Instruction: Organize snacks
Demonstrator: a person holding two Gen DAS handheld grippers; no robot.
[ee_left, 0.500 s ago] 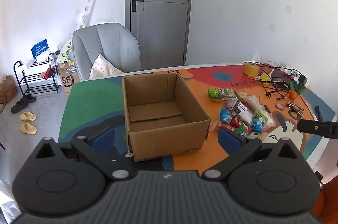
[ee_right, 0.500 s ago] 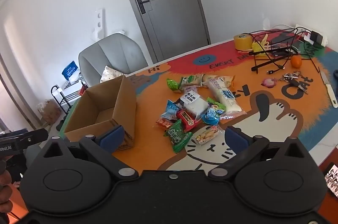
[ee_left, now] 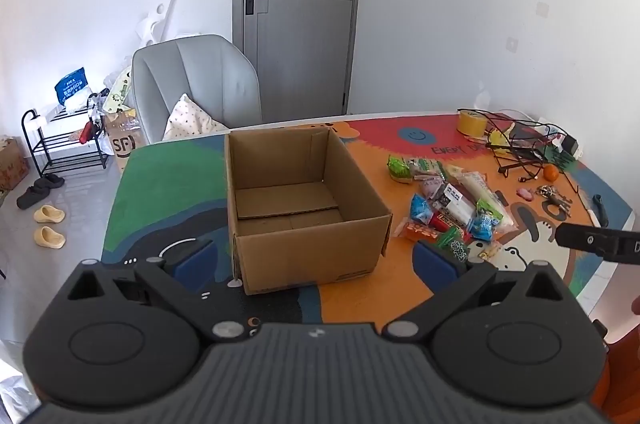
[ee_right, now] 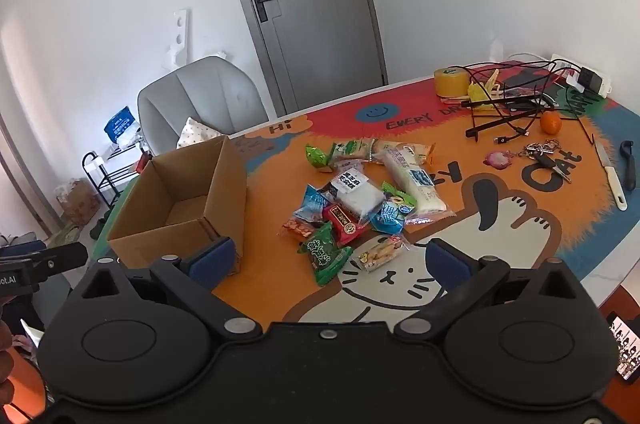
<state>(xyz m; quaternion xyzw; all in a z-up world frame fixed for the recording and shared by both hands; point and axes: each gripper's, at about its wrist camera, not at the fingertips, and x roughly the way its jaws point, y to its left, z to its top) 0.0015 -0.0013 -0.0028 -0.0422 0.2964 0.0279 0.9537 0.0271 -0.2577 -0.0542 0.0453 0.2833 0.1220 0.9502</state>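
While the left wrist view looks straight into the cardboard box [ee_left: 304, 200] and shows its bare bottom flaps, the right wrist view catches that box [ee_right: 188, 200] only from the side, off beyond the left finger of the right claw [ee_right: 328, 262]. What the right view gives instead is a clear look at the pile of snack packets [ee_right: 360, 200]: a long white bread pack [ee_right: 416, 180], a white packet with a black label [ee_right: 356, 192], a red packet [ee_right: 344, 222], blue packets, and a green packet [ee_right: 324, 254] lying nearest the claw. It alone shows a knife [ee_right: 610, 172] and a black peeler at the far right of the counter [ee_right: 560, 224], beside a bunch of keys [ee_right: 544, 154].

Only the left view takes in the floor, with the yellow slippers [ee_left: 48, 226] and the black shoe rack [ee_left: 60, 140] off to the left. Both views show the grey chair [ee_left: 200, 84], the orange [ee_right: 551, 123], the roll of yellow tape [ee_right: 451, 82] and tangled black cables.

Left claw [ee_left: 316, 262] has its fingers spread fully apart with nothing between the blue pads; the box sits directly ahead of it, framed between the two fingers, and the snack pile [ee_left: 452, 208] lies ahead and to its right, just past the right pad. Right claw is likewise wide apart and empty, above the counter; the green packet and a pale biscuit packet [ee_right: 378, 254] lie just ahead, between its fingers but untouched.
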